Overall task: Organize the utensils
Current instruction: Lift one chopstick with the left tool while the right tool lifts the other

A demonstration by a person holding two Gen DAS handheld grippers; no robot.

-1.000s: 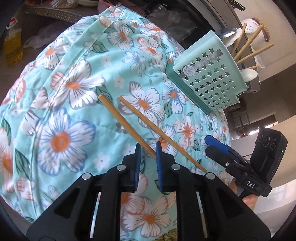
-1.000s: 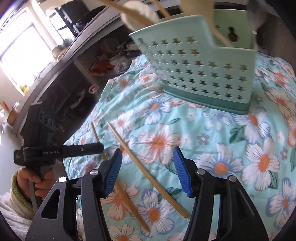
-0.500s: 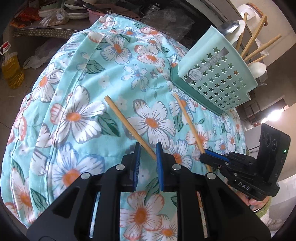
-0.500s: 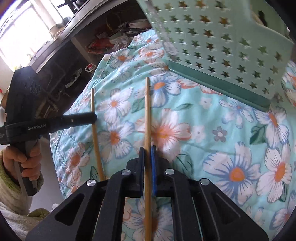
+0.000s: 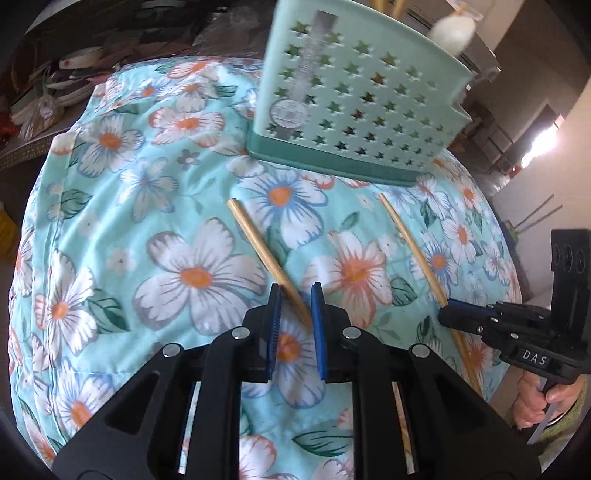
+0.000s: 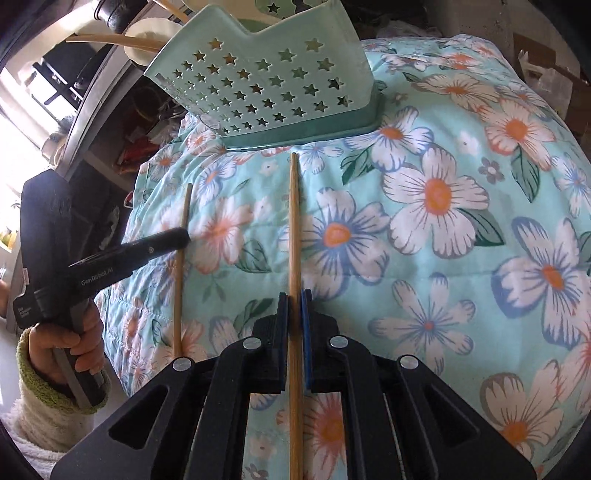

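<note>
Two wooden chopsticks are over a floral cloth. My right gripper [image 6: 294, 301] is shut on one chopstick [image 6: 294, 221], which points toward the mint star-holed utensil holder [image 6: 273, 85]. That gripper [image 5: 448, 314] and its chopstick [image 5: 410, 247] also show in the left wrist view. My left gripper [image 5: 296, 295] stands slightly open around the lower end of the other chopstick [image 5: 258, 247]; its pads are not pressed on it. This gripper [image 6: 177, 236] and its chopstick [image 6: 183, 254] show in the right wrist view. The holder [image 5: 354, 96] stands upright just beyond the chopstick tips.
The holder holds wooden utensils and a white spoon [image 5: 452, 29]. The floral cloth [image 5: 147, 206] covers a rounded surface that drops off at the edges. Shelves with clutter [image 5: 55, 88] lie beyond on the left. A person's hands hold both grippers.
My right gripper closed on its chopstick and lifted and turned it toward the holder. My left gripper moved closer to the holder, staying around the other chopstick's end.
</note>
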